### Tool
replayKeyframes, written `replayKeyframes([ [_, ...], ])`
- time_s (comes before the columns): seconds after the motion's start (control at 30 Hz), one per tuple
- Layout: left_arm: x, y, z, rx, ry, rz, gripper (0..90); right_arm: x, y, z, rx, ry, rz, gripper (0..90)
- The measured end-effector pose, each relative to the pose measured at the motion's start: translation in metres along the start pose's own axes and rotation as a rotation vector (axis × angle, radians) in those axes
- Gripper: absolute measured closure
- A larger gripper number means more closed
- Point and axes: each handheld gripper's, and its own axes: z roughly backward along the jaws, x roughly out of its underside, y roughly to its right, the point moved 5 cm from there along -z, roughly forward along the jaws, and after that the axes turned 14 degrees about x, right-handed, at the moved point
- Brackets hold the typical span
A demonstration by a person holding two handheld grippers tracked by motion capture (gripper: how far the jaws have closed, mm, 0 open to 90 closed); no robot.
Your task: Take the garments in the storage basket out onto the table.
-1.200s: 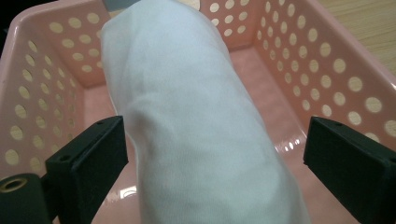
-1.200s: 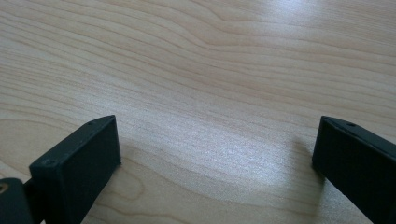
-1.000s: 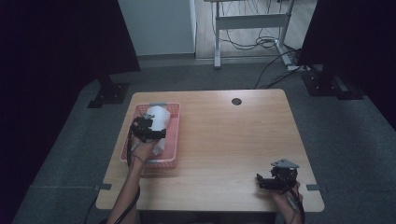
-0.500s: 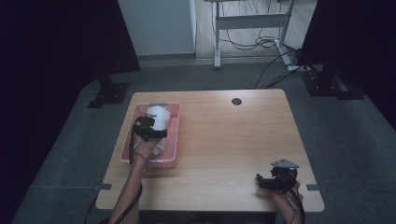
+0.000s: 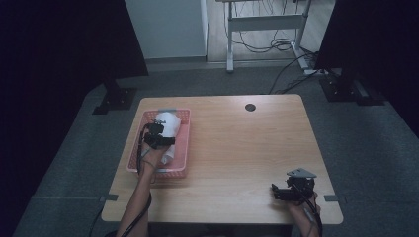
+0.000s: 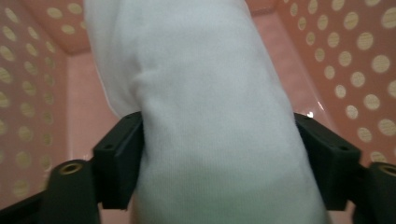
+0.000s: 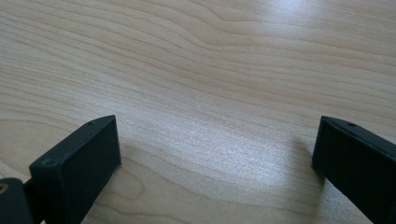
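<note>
White knitted cloth (image 6: 210,116), soft and rolled into a bundle, is seen gripped between the two black jaws of the left gripper (image 6: 217,158), whose pads press into it from either side; the jaws have just been closing and are now clamped on the cloth. In the high view the same cloth (image 5: 167,126) is shown lying inside the pink perforated basket (image 5: 182,148), which stands on the left part of the wooden table (image 5: 237,148), and the left gripper (image 5: 157,138) is held over it from the near side, the forearm reaching in from the bottom edge. In the left gripper view the basket's dotted walls (image 6: 359,60) are visible on both sides of the cloth. The right gripper (image 5: 291,190) is located at the near right corner of the table, well apart from the basket. In the right gripper view its jaws (image 7: 215,154) are seen spread wide, with bare wood grain between them and nothing held
</note>
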Motion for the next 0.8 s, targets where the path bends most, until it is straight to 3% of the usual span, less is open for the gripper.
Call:
replayKeyframes([
  [0.23,-0.001,0.0,0.004,-0.001,-0.001,0.0,39.4,0.0,0.0,0.0,0.0,0.0,0.0,0.8],
  [0.8,-0.006,-0.002,0.017,-0.016,0.038,0.036,40.4,0.0,0.0,0.0,0.0,0.0,0.0,0.8],
])
